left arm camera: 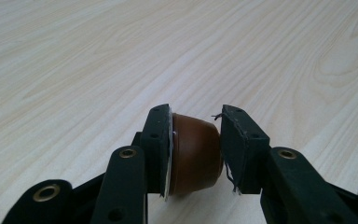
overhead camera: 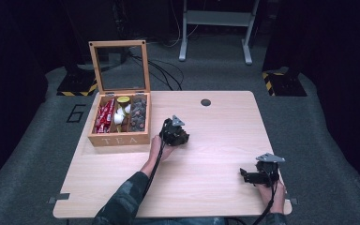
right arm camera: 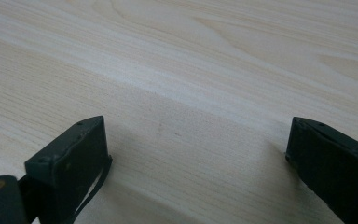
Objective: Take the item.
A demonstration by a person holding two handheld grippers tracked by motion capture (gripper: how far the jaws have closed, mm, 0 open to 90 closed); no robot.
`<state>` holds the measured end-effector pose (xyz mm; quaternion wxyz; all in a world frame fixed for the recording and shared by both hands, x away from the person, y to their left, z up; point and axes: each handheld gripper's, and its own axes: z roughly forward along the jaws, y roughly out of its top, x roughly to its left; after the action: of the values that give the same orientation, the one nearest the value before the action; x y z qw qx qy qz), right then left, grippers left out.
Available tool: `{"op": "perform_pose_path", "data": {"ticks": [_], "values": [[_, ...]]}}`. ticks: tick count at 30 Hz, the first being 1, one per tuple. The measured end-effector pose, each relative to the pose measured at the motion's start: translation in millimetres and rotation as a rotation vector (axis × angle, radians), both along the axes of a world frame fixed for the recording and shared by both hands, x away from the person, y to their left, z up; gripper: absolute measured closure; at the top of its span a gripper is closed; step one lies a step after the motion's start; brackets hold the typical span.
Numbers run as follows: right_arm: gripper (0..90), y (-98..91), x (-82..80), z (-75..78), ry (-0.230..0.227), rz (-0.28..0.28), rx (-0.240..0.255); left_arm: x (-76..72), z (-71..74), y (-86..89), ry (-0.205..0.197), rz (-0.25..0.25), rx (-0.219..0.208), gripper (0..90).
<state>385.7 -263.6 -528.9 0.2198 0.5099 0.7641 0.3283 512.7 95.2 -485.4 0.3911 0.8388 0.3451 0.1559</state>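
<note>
Left gripper (left arm camera: 196,149) clamped on a brown coffee capsule (left arm camera: 193,156), its foil rim flat against one jaw and its domed base against the other; in the high view the same left gripper (overhead camera: 176,132) hangs low over the bare middle of the table (overhead camera: 215,140), just to the right of the wooden tea box (overhead camera: 119,119); box lid raised, its compartments holding red sachets (overhead camera: 104,116), white and yellow pods (overhead camera: 120,112) and a heap of dark capsules (overhead camera: 138,113). Right gripper (right arm camera: 196,154) with jaws spread wide over plain tabletop, nothing between them; seen from above, the right gripper (overhead camera: 255,176) rests near the front right corner, well apart from the box. Step in hand, by judgement: the capsule is being carried over the open tabletop, apparently for setting down there; the next move calls for lowering it until it meets the wood, then parting the jaws gently so the rounded capsule does not roll.
</note>
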Motion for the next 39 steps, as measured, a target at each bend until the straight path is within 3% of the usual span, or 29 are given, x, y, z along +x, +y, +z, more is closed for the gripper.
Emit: {"op": "perform_pose_path", "data": {"ticks": [5,11,15,20,29,39], "values": [[4.9,-0.1,-0.1,0.0,0.000,0.001,-0.001,-2.0,0.8,-3.0,0.010,-0.030,-0.029,58.0],[4.9,0.1,-0.2,0.0,0.001,0.000,-0.002,-7.9,7.0,-3.0,0.032,-0.047,-0.046,40.2],[4.9,0.0,-0.2,0.1,0.001,0.000,-0.001,-14.1,14.8,5.5,0.035,-0.044,-0.073,26.9],[4.9,0.1,-0.2,0.0,0.001,-0.001,-0.002,-24.7,27.6,23.4,0.019,-0.036,-0.093,18.2],[4.8,0.1,-0.2,0.1,0.002,-0.002,-0.002,-46.8,44.9,57.8,-0.017,-0.034,-0.071,14.1],[4.8,0.3,-0.3,0.1,0.002,-0.004,-0.003,-78.4,59.5,100.7,-0.075,0.003,-0.063,11.7]]}}
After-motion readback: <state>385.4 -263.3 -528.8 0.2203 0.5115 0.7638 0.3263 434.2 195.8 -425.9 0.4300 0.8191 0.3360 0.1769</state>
